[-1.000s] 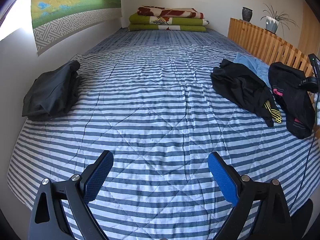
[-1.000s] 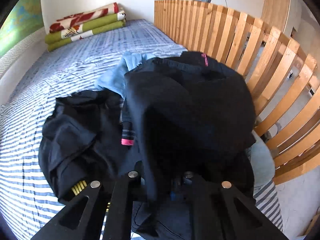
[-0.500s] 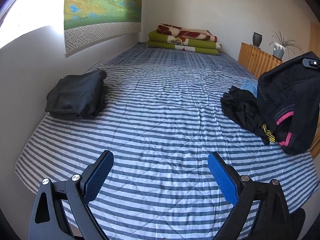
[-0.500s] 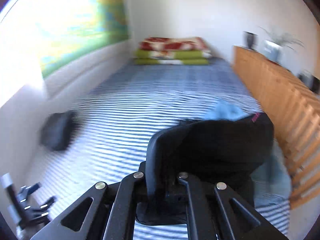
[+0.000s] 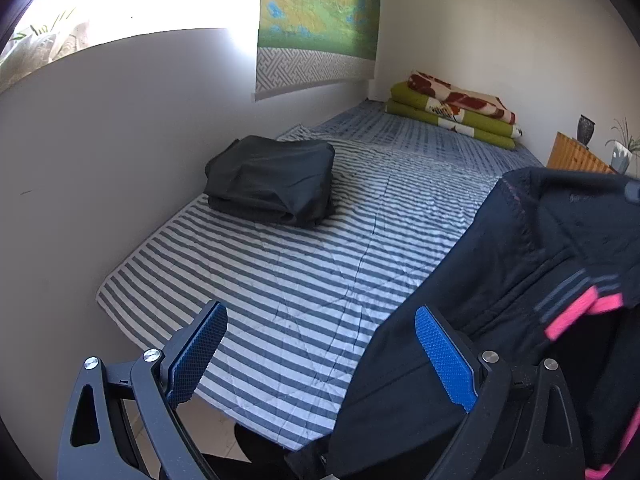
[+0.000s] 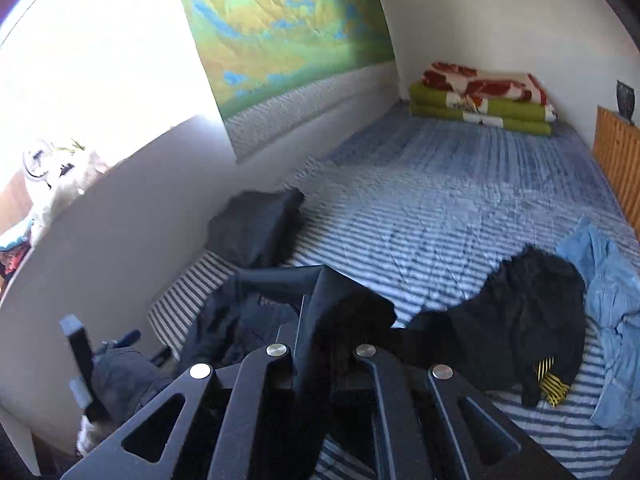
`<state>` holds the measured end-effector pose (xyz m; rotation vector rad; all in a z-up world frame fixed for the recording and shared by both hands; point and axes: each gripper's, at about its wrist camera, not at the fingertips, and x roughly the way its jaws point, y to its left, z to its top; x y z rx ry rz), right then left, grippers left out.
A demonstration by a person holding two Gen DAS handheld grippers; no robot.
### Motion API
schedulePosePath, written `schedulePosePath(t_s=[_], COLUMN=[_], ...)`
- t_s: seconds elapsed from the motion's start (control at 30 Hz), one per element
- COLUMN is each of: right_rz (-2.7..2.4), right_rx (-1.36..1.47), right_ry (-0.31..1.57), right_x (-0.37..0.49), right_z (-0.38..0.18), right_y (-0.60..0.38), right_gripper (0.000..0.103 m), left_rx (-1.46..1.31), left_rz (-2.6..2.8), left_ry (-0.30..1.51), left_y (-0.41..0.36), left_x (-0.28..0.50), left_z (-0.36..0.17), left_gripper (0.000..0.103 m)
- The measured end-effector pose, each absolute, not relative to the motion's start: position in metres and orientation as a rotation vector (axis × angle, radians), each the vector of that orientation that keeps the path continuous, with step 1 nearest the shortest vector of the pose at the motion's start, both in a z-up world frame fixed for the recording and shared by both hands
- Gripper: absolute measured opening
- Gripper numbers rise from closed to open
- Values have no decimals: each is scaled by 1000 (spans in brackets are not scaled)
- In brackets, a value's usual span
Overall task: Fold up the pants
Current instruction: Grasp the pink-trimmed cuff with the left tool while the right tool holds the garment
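you've got matt dark cloth pants with pink trim against the left gripper, whose pads are textured blue rubber on matt black plastic with shiny metal screws, above a quilted striped cloth bedcover and a slatted wooden rail

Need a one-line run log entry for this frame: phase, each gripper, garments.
phase: pants lifted over bed | right gripper: shut on black pants | left gripper: open, empty | folded dark garment: by wall | unfolded pile: on striped bed
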<state>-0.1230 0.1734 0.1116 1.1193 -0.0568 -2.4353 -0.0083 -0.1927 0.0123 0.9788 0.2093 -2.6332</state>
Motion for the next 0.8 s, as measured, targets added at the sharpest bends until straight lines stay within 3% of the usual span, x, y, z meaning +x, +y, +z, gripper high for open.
schedulePosePath(t_s=[0.07,0.2,0.27,0.37,0.43,0.57,0.63,0.77,0.8], right_rz=[-2442,-2413,-2416,-2368,-2309,-2204,-2180,-2147,-2142], right_rx=[1325,1548,1570,1558,1557,1565,1547,1553,1560], right_ry=[-20,-124,-160,-167,-198,-268,-253,-253,-255], right_x=[-138,-130,-108,-84,-63,-41,-32,-28,-28], right_z=[58,-11,-23,-29,-34,-45,-51,-69,-73], right_y=[188,230,240,238,231,200,181,156,152], right_gripper=[24,27,28,37,44,47,55,59,59], left_rx=[1020,1138,1205,1316,1381,1501,1558,1602,1638], left_rz=[-2640,-2692,-2728,-2789,-2817,-2800,-2755,-2707,-2714], left_ry=[170,132,112,12,-77,-334,-397,-360,-319], left_y=[-191,-169,-150,-121,-95,-49,-37,-34,-36], left_x=[-10,-21,-27,-28,-29,-37,-50,-81,-89], left_z=[4,-19,-31,-49,-62,-100,-118,-139,-145], left_gripper=[97,97,97,97,97,97,97,97,89])
